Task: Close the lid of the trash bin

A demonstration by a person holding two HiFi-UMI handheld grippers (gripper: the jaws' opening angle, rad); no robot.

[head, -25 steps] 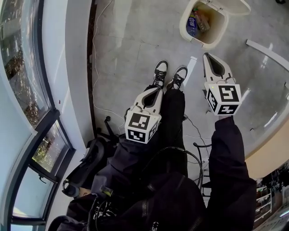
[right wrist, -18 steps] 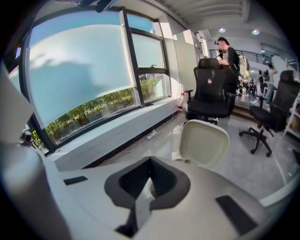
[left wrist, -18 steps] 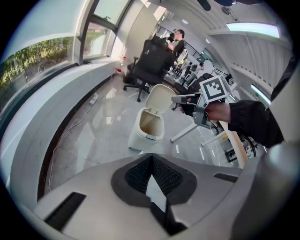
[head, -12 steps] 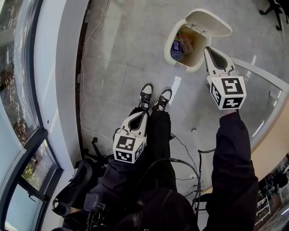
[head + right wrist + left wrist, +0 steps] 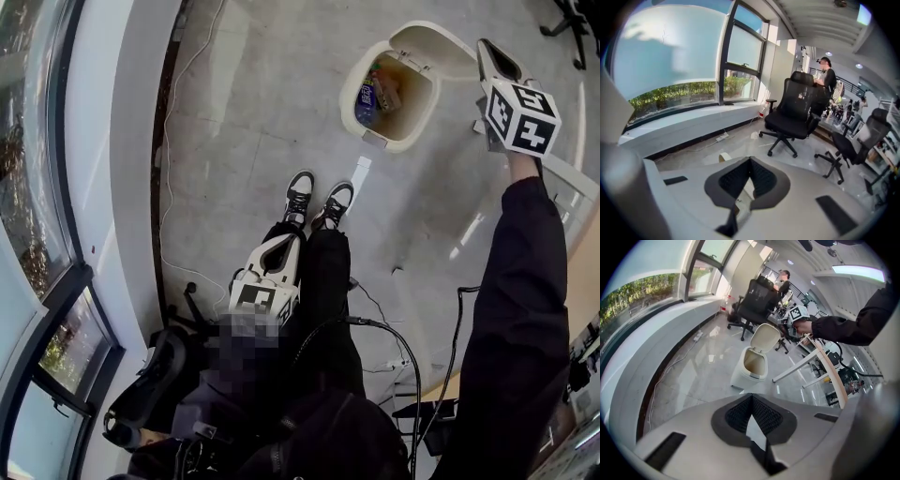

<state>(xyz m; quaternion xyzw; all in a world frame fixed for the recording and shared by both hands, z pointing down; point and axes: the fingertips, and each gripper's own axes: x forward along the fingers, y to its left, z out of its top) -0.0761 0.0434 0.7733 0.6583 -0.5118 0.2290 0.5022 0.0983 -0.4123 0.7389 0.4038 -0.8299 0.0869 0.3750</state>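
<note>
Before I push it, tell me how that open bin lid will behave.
The lid looks like thin, stiff plastic hinged at the far rim of the bin, so it should probably swing down lightly rather than flex. The bin looks lightly filled, so a sideways shove might slide it on the glossy floor.

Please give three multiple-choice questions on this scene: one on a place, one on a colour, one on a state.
1. Where is the right gripper?
A) raised, beside the lid
B) lying on the floor
C) hidden behind the person

2. What colour is the trash bin?
A) black
B) cream-white
C) red

3. How is the lid?
A) shut
B) taken off
C) open

Key: 1 A, its tips are next to the lid; 2 B, its wall is pale; 3 C, rubbish shows inside.
</note>
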